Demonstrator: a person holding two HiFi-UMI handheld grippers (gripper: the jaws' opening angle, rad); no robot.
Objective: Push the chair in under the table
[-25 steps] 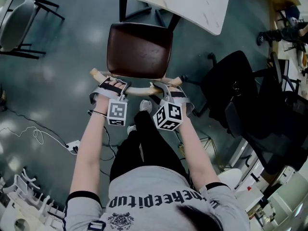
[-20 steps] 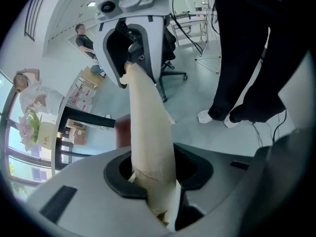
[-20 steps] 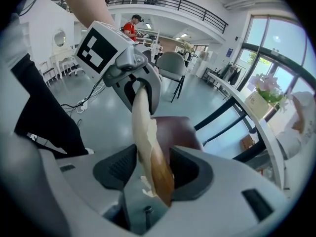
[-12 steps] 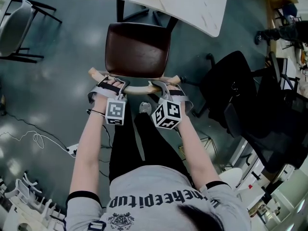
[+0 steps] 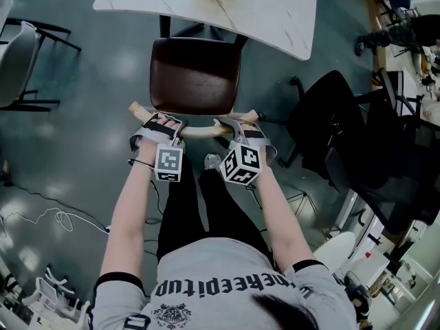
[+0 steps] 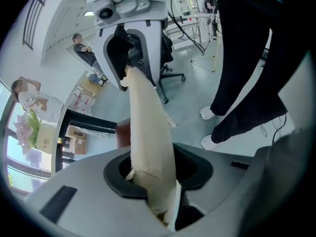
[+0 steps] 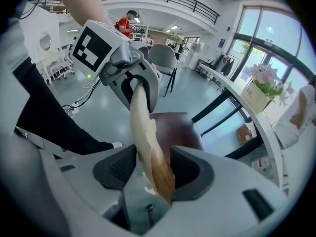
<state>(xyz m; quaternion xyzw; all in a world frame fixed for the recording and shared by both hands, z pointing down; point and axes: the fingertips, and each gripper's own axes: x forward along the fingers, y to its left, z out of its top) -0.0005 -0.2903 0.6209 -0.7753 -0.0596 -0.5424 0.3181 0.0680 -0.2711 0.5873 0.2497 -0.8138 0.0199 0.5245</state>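
I hold two grippers, and both grip one chair. The jaws of my left gripper (image 5: 159, 124) are clamped on the pale curved wooden backrest rail (image 5: 199, 131), and the jaws of my right gripper (image 5: 237, 124) are clamped on the same rail. The chair's dark brown square seat (image 5: 196, 74) lies on the near side of the one white marbled table (image 5: 275, 12); only its far edge reaches the table's edge. Two other chairs stand apart from the table: one black office chair (image 5: 330, 122) to its right, one grey chair (image 5: 14, 53) to its left.
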